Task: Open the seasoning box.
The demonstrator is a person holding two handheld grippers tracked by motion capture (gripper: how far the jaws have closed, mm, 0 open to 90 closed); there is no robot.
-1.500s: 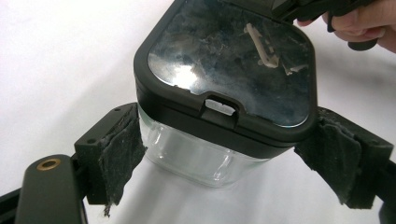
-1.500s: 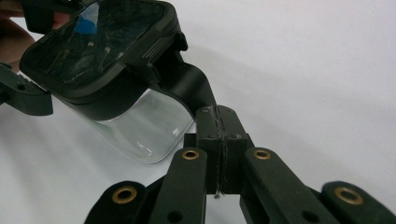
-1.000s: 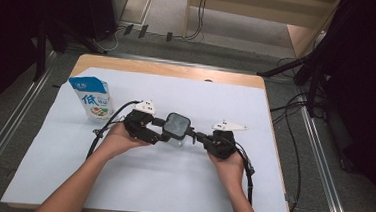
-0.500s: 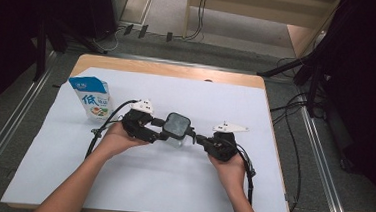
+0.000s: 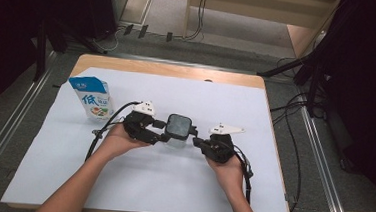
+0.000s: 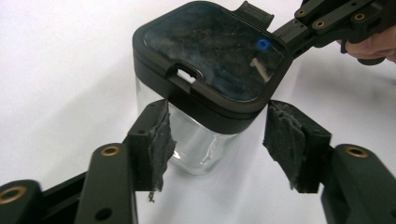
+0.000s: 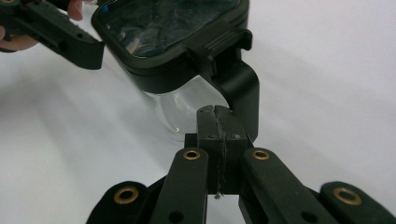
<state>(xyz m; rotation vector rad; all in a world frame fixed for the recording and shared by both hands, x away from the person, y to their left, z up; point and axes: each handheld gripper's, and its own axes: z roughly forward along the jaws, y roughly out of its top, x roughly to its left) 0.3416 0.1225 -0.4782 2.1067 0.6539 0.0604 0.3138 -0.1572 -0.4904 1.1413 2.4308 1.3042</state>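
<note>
Clear glass square jar w/ black plastic lid (image 5: pixel 178 129) stands mid table (image 5: pixel 135 192) on white sheet, between both hands. Left tongs (image 6: pixel 215 140) flank jar body, pads (image 6: pixel 156 140) close on each side but not pressing; jaws just narrowed a bit. Right tongs (image 7: pixel 218 122) fully closed, tips under lid's black latch tab (image 7: pixel 238 88). Blue-white milk carton (image 5: pixel 92 98) well apart, far left.
</note>
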